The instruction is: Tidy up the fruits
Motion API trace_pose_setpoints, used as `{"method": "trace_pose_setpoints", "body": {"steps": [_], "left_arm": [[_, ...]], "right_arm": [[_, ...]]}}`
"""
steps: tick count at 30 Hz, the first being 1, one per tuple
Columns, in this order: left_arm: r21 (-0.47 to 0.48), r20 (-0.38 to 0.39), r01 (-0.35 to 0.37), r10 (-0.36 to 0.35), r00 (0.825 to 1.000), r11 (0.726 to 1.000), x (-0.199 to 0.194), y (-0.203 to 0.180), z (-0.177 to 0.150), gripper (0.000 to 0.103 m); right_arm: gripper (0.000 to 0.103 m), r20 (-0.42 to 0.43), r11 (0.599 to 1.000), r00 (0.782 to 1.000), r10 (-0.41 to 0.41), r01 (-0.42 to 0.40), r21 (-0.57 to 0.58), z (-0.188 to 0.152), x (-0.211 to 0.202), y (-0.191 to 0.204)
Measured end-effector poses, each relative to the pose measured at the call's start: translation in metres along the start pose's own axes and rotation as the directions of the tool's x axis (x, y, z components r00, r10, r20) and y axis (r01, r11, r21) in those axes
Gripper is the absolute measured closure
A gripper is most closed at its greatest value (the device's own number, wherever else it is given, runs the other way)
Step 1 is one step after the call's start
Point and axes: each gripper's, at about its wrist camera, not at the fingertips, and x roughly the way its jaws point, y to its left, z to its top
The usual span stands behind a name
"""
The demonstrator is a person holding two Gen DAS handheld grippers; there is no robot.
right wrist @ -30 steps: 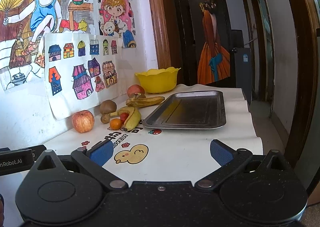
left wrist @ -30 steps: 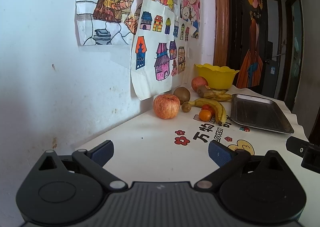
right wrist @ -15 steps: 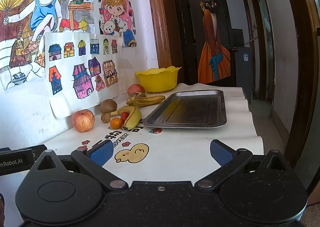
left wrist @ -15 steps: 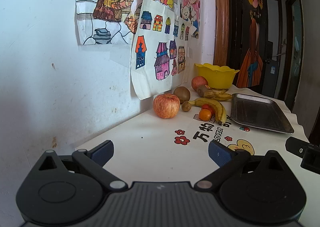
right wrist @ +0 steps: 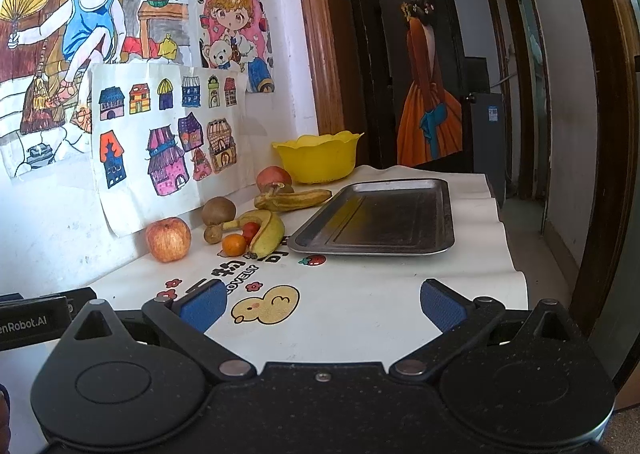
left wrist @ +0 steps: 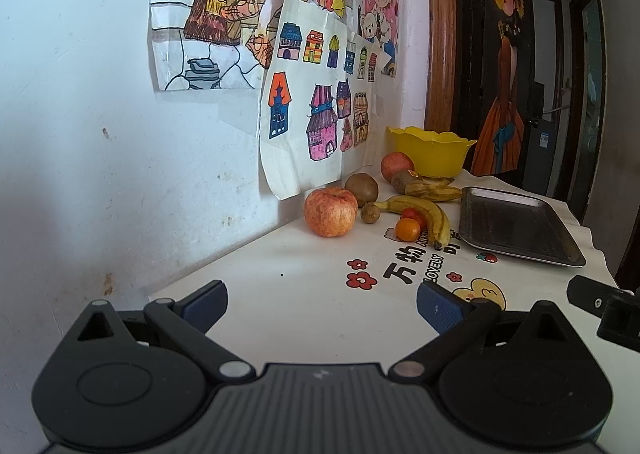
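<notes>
Fruit lies in a cluster by the wall on the white table: a red-yellow apple (left wrist: 330, 212) (right wrist: 168, 239), a kiwi (left wrist: 361, 189) (right wrist: 218, 211), a yellow banana (left wrist: 424, 214) (right wrist: 265, 231), a small orange (left wrist: 407, 229) (right wrist: 233, 245), a red tomato (right wrist: 251, 230), a browner banana (right wrist: 294, 199) and a second apple (left wrist: 396, 166) (right wrist: 273, 178). A yellow bowl (left wrist: 430, 152) (right wrist: 318, 157) stands behind them. A metal tray (left wrist: 516, 225) (right wrist: 384, 219) lies to the right. My left gripper (left wrist: 322, 304) and right gripper (right wrist: 322, 302) hang open over the near table, holding nothing.
A wall with children's drawings (right wrist: 160, 134) runs along the left. A dark door with a painted figure (right wrist: 430, 94) and a doorway stand behind the table. The table's right edge (right wrist: 516, 274) drops to the floor. The printed tablecloth (left wrist: 400, 266) covers the near surface.
Both grippers have edged slightly forward toward the fruit; the fruit and tray have not moved. Both grippers stay open.
</notes>
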Motion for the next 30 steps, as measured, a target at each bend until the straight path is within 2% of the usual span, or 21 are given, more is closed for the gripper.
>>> {"method": "trace_pose_setpoints", "body": {"steps": [5,13,18,21,24,27,30], "left_arm": [[0.002,-0.015,0.017,-0.017,1.0,1.0,-0.003,-0.003,0.009,0.0],[0.042,0.009,0.023,-0.023,1.0,0.999,-0.014,0.001,0.037,0.0],[0.049,0.031,0.032,-0.033,0.999,0.998,-0.017,0.004,0.062,0.0],[0.042,0.041,0.039,-0.041,0.998,0.998,-0.015,0.006,0.079,0.0],[0.022,0.034,0.082,-0.083,0.996,0.996,-0.009,0.008,0.099,0.0],[0.0,0.023,0.098,-0.098,0.995,0.995,0.002,0.01,0.118,0.0],[-0.004,0.022,0.085,-0.085,0.996,0.996,0.014,0.011,0.131,0.0]], "right_arm": [[0.001,-0.05,1.0,0.999,0.012,-0.013,-0.021,0.007,0.001,0.008],[0.001,-0.031,0.995,0.998,0.057,-0.06,-0.082,0.036,-0.016,0.018],[0.001,0.004,0.992,0.996,0.088,-0.087,-0.092,0.066,-0.026,0.03],[0.001,0.014,0.985,0.985,0.17,-0.169,-0.038,0.092,-0.032,0.036],[0.001,0.054,0.973,0.972,0.23,-0.229,-0.023,0.118,-0.036,0.045],[0.001,0.111,0.969,0.963,0.246,-0.244,-0.031,0.142,-0.038,0.055],[0.001,0.152,0.969,0.957,0.247,-0.246,-0.024,0.161,-0.033,0.062]]}}
